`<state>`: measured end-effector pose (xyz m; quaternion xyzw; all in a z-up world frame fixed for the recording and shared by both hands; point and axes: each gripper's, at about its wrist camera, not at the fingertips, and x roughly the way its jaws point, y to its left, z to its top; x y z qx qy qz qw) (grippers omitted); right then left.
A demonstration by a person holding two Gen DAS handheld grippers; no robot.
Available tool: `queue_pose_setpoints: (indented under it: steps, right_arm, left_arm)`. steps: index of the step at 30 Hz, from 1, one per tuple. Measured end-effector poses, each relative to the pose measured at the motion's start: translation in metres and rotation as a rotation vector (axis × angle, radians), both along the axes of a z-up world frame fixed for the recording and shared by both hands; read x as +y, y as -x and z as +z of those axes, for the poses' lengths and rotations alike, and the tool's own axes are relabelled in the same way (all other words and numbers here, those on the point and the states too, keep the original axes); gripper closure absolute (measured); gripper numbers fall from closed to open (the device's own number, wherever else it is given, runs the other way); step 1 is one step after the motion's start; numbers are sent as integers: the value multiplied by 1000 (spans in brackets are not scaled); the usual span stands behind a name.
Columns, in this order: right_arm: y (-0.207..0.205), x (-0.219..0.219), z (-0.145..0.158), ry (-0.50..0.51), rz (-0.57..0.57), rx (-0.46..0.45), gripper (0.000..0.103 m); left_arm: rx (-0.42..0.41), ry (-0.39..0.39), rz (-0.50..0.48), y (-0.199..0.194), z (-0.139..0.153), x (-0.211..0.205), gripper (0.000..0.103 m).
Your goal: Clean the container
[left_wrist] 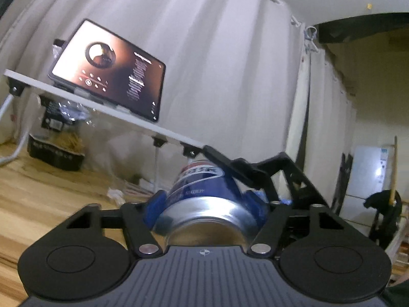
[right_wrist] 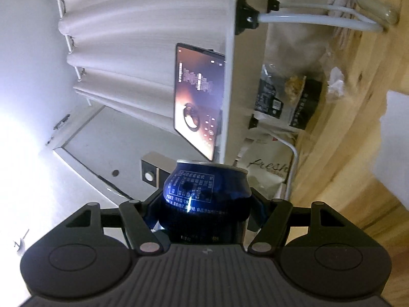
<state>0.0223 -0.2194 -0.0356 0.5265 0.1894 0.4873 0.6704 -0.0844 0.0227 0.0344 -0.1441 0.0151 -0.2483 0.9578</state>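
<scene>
A blue soda can (left_wrist: 204, 192) lies along my left gripper (left_wrist: 207, 199), its silver bottom toward the camera, clamped between the blue-padded fingers (left_wrist: 156, 204). Black parts of the other gripper (left_wrist: 245, 171) reach across the can's far end. In the right wrist view the same blue can (right_wrist: 204, 192) with white printed text is clamped in my right gripper (right_wrist: 204, 204), its silver rim pointing away. Both grippers hold the can in the air, above the floor.
A white folding table (left_wrist: 107, 107) carries a lit tablet (left_wrist: 110, 69); both also show sideways in the right wrist view, the table (right_wrist: 230, 76) and the tablet (right_wrist: 196, 97). Bags and a black box (left_wrist: 56, 151) lie under it on the wooden floor. White curtains hang behind.
</scene>
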Motion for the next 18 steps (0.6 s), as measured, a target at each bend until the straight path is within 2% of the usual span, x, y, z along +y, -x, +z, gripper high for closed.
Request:
queue_pose_setpoints:
  steps: [3,5,6,11,13,18]
  right_arm:
    - [-4,0,-1,30,8,30,31]
    - [-6,-3,3,83,9,41,29]
    - [-6,-5,7,121,7,42,26]
    - [-3,-15,38,289,-19,24,26]
    - [-6,-15,46,353,5,45,32]
    - [-10,-13,53,412,59,49,33]
  left_arm:
    - [5,-56,31,0,-1,-8,36]
    - [-18,-122,84,4,-1,-17,36]
    - [-39,-169,116,8,-1,-24,36]
    - [-180,-445,209,30,-7,-68,36]
    - [-205,-479,227,33,-8,-73,36]
    - [-194,-486,229,32,-7,-73,36]
